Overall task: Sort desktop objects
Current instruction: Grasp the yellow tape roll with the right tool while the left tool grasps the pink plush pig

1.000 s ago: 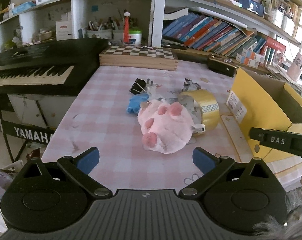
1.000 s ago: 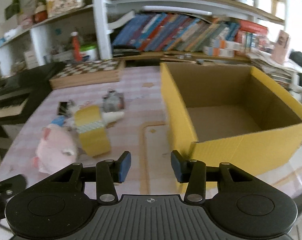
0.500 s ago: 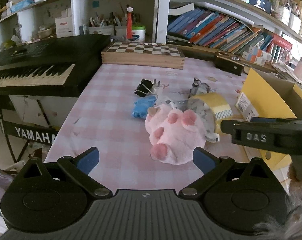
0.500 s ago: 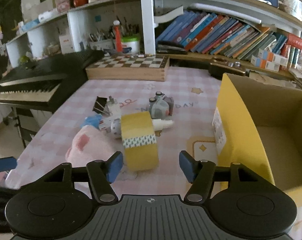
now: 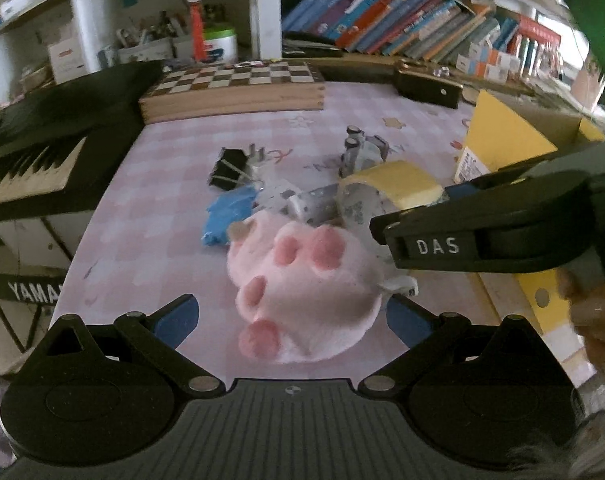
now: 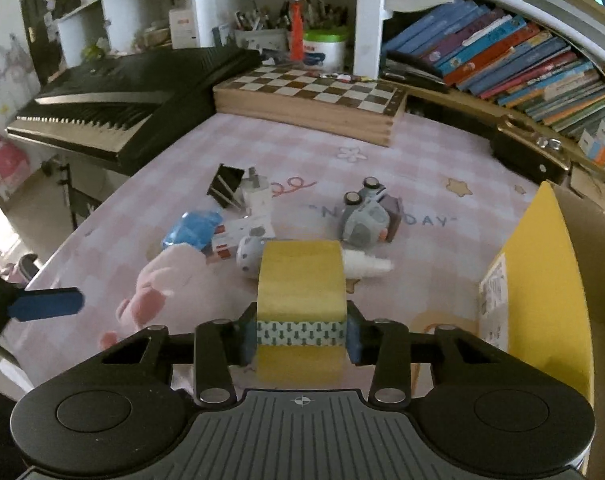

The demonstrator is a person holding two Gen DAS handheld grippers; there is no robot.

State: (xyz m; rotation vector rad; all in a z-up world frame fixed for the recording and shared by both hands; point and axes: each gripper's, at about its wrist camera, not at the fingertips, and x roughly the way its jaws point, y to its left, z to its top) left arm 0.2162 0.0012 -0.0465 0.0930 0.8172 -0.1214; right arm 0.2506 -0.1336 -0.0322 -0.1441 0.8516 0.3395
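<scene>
A yellow tape roll [image 6: 301, 300] stands on edge on the pink checked table [image 6: 422, 168]. My right gripper [image 6: 301, 338] has a blue pad pressed on each side of the roll, shut on it. A pink plush pig [image 5: 302, 284] lies between the wide-open fingers of my left gripper [image 5: 290, 316], not gripped. The right gripper body [image 5: 486, 236] crosses the left wrist view above the pig. The tape roll also shows there [image 5: 398, 190]. The open yellow box [image 6: 550, 280] stands at the right.
Black binder clips [image 6: 224, 186], a white plug [image 6: 256, 196], a blue packet [image 6: 192, 228], a grey toy [image 6: 366, 216] and a white tube [image 6: 364, 268] lie behind the tape. A chessboard box [image 6: 310, 100] and a keyboard [image 6: 114, 104] stand at the back and left.
My right gripper has moved forward onto the tape roll and closed on it. My left gripper has moved in around the pink pig, still open.
</scene>
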